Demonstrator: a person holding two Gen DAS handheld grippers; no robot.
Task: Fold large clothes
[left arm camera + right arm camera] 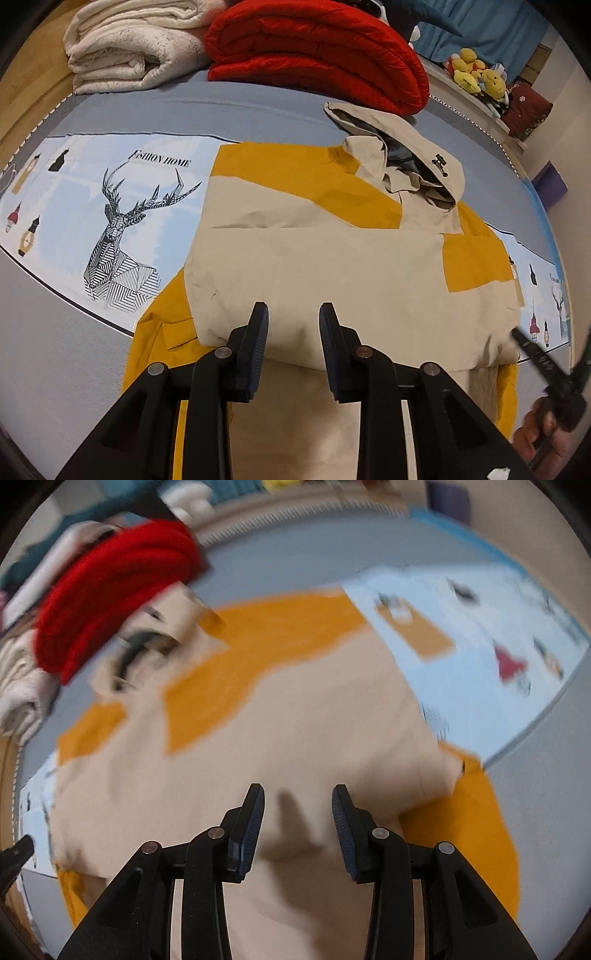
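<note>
Here the beige and mustard hooded fabric jacket (pixel 317 258) lies partly folded on the grey printed bed sheet (pixel 221 110), hood toward the red quilt (pixel 317 55). Left gripper (pixel 293 317) and right gripper (pixel 298 797) both hover spread wide, holding nothing. The cloth looks light, limp, probably slick; pinch the doubled near hem edge.

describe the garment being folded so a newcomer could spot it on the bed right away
Start at the grey bed with its pale blue deer-print band. The hooded jacket lies flat across that band, hood pointing toward the folded red quilt. It is the only beige-and-mustard colour-blocked piece; the neighbours are a plain red quilt and a cream blanket.
</note>
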